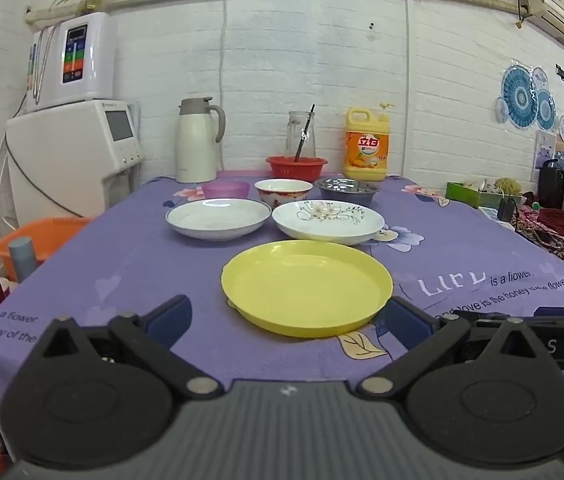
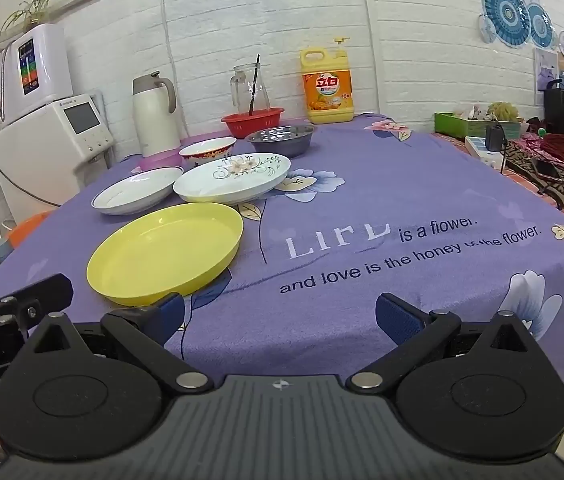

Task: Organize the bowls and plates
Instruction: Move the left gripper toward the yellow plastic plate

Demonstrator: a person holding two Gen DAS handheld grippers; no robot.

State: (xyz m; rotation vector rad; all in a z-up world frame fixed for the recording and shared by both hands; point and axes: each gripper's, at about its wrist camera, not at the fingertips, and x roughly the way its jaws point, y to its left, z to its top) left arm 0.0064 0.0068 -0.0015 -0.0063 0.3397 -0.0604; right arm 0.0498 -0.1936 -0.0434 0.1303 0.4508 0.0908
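Both pairs of fingers stood spread wide with nothing between them. The left gripper (image 1: pixel 288 320) hung at the near edge of the table (image 1: pixel 122 264), aimed slightly down, with the yellow plate (image 1: pixel 307 287) straight ahead and its near rim just past the fingertips. The right gripper (image 2: pixel 280 318) hovered beside it, to the right of the yellow plate, over bare purple cloth.

Behind the yellow plate lay two shallow plates side by side: a plain white plate (image 1: pixel 218 217) behind and to its left, a floral plate (image 1: pixel 328 220) directly behind. Further back from the yellow plate stood a row of bowls: a pink bowl (image 1: pixel 226 189), a red-patterned bowl (image 1: pixel 283 191) and a steel bowl (image 1: pixel 347 191). None of them was stacked yet, so the sorting looked barely begun.

The likely first step was picking up the yellow plate, being nearest. To do it well, the left gripper would probably need to drop low and come at the near rim almost level, one finger sliding under the lip and the other over it, then close firmly; plastic this light could skate away across the cloth if nudged before the pinch. The right gripper could steady the far rim. Lifting straight up before carrying it would spare the two china plates behind.
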